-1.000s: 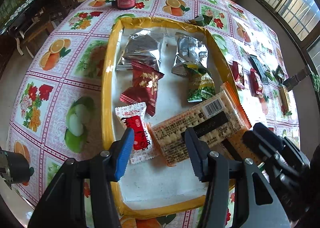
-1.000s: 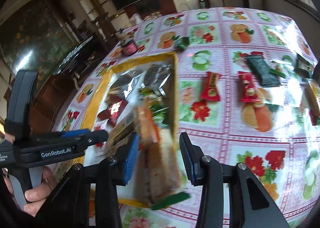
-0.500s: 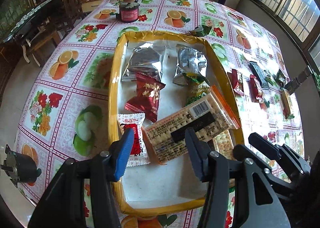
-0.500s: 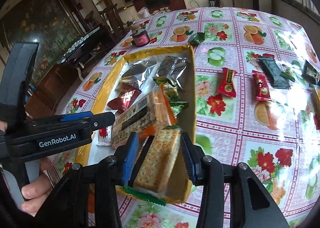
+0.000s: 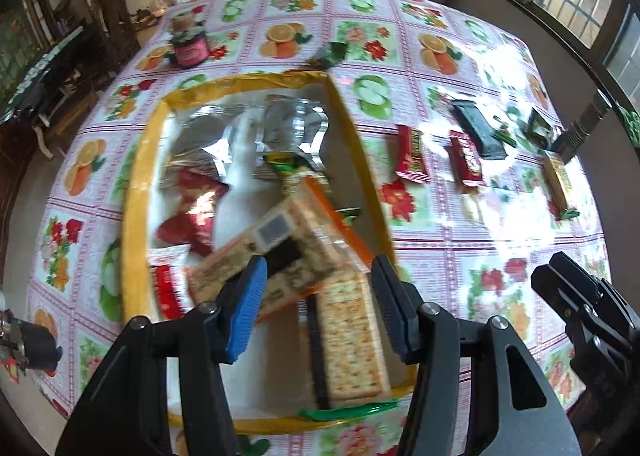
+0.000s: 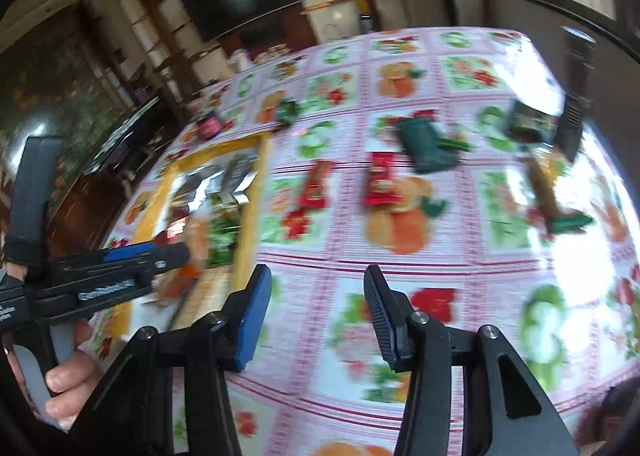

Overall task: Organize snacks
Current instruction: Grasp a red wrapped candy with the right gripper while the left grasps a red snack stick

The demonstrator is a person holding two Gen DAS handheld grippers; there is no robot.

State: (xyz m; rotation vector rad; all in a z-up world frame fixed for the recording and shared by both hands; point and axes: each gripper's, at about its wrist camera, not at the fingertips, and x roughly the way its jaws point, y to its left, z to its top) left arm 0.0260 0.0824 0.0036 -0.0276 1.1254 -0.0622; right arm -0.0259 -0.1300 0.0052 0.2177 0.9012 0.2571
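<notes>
A yellow-rimmed tray (image 5: pixel 136 192) holds several snacks: silver bags (image 5: pixel 200 136), a red pack (image 5: pixel 196 208), an orange-edged biscuit pack (image 5: pixel 280 252) and a cracker pack (image 5: pixel 352 340) at its near right corner. My left gripper (image 5: pixel 320 288) is open and empty above the tray's near end. My right gripper (image 6: pixel 316 296) is open and empty over bare tablecloth, right of the tray (image 6: pixel 250 212). Two red bars (image 6: pixel 316 192) (image 6: pixel 382 184), a dark green pack (image 6: pixel 424 144) and a cracker pack (image 6: pixel 544 184) lie loose on the table.
A dark red jar (image 5: pixel 188 48) stands beyond the tray, with a small green wrapper (image 5: pixel 332 52) near its far corner. The fruit-patterned tablecloth (image 6: pixel 440 256) covers the table. Chairs and a sideboard stand at the left; windows are at the right.
The right gripper let go of the cracker pack, which now lies in the tray's near right corner, and swung right over the tablecloth. The left gripper stayed open over the tray.
</notes>
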